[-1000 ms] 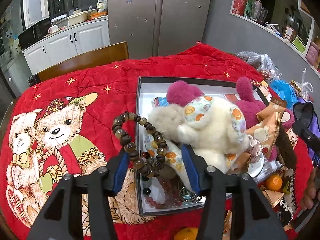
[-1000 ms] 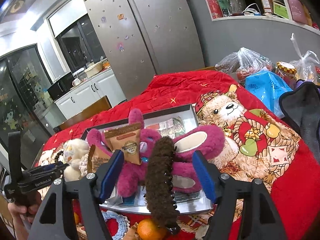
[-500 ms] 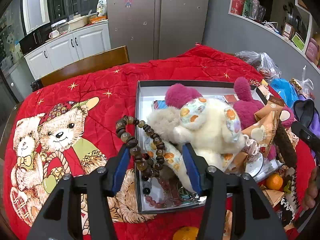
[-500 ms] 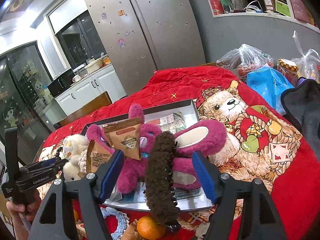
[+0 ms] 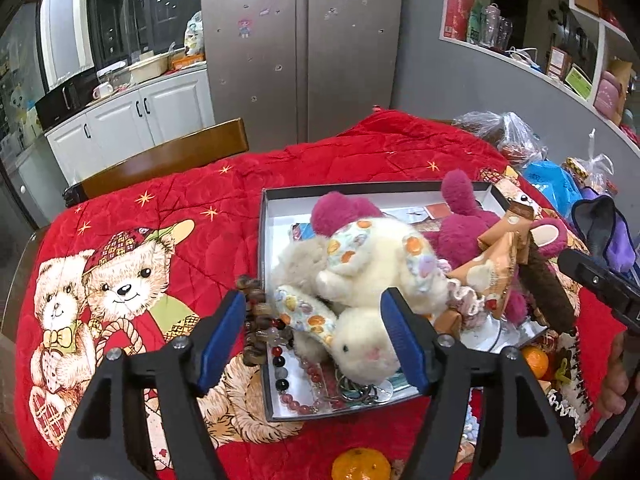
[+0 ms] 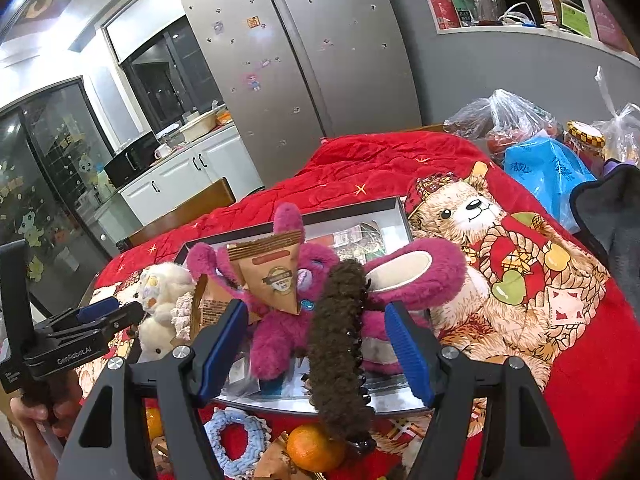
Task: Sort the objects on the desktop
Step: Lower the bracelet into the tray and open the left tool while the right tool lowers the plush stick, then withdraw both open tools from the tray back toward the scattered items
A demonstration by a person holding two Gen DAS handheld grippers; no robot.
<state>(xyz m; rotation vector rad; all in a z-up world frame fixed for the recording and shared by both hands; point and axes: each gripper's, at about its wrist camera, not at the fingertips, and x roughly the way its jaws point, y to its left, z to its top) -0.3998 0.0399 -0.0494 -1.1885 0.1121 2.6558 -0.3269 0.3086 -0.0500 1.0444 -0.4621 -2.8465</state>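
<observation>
Straight ahead of the tool, beyond the far edge of the surface, stands a steel double-door fridge (image 5: 296, 44) dotted with small magnets. To its left runs a row of white cabinets (image 5: 132, 120) carrying a microwave (image 5: 66, 100) and a bowl. A wooden chair back (image 5: 168, 156) sits between the cabinets and the surface. Up and to the right, a grey wall shelf (image 5: 532, 56) holds boxes and jars

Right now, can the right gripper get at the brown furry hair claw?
Probably yes. The right gripper has open jaws on either side of the hair claw, with nothing between.
</observation>
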